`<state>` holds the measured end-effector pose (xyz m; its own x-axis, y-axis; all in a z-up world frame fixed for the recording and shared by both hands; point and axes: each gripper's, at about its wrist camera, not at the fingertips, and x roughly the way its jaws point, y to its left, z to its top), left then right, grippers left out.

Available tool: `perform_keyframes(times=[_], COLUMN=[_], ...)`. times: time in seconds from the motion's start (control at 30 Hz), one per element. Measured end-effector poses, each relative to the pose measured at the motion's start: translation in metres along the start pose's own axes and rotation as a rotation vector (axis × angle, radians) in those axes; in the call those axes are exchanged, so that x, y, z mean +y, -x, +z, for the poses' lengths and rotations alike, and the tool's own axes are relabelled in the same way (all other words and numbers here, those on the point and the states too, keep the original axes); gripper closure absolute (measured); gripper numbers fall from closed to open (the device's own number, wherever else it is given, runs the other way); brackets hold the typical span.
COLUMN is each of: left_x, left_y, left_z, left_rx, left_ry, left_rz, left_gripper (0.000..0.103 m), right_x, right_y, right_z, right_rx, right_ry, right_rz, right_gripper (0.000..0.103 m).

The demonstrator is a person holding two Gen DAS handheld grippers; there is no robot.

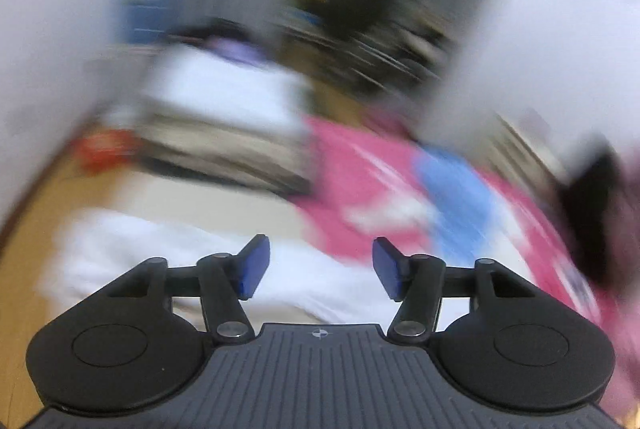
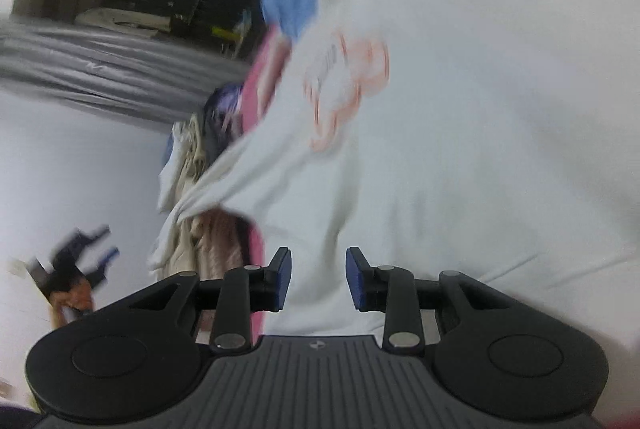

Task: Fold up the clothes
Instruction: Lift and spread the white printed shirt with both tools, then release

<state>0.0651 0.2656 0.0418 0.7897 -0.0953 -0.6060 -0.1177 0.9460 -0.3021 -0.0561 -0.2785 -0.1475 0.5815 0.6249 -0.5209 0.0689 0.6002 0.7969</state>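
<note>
While both grippers (image 1: pixel 320 271) (image 2: pixel 318 279) gape empty, white shirt (image 2: pixel 460 149) lies on pink cloth (image 1: pixel 352 181).

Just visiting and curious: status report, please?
Left gripper open, empty. Right gripper open over white shirt. Shirt not gripped. Clothes pile alongside; views blurred.

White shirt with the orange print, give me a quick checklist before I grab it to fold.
1. Left gripper open, nothing between its fingers: ok.
2. Right gripper open, nothing gripped: ok.
3. White shirt with the orange print ahead of the right gripper: ok.
4. Shirt lying flat: not ok, bunched at one corner.
5. Shirt's edges and sleeves located: cannot tell, motion blur.
6. Pink cloth and blue garment clear of the shirt: cannot tell.
</note>
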Motion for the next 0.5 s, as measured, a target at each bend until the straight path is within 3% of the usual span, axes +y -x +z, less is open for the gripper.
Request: perform_keyframes(times=[0.1, 0.2, 0.27, 0.33, 0.5], left_x=[-0.070, -0.121, -0.153, -0.177, -0.198], left_y=[-0.043, -0.090, -0.111, -0.118, -0.090], left_z=[-0.047, -0.102, -0.140, -0.171, -0.227], left_rx=[0.178, 0.384, 0.488, 0.529, 0.519], left_ry=[-0.133, -0.164, -0.232, -0.339, -0.583], left_rz=[-0.217, -0.385, -0.445, -0.481, -0.575], left_gripper=[0.045, 0.045, 0.045, 0.045, 0.045], right_x=[0.000, -0.016, -0.025, -0.030, -0.043], right_y=[0.063, 0.099, 0.103, 0.096, 0.078], right_z=[0.008, 0.009, 0.007, 0.007, 0.008], right_rx=[-0.123, -0.123, -0.076, -0.044, 0.038], right_ry=[0.077, 0.093, 0.092, 0.100, 0.120], right_rz=[-0.260, -0.506, -0.556, -0.565, -0.584], right_gripper=[0.055, 0.050, 0.050, 0.048, 0.035])
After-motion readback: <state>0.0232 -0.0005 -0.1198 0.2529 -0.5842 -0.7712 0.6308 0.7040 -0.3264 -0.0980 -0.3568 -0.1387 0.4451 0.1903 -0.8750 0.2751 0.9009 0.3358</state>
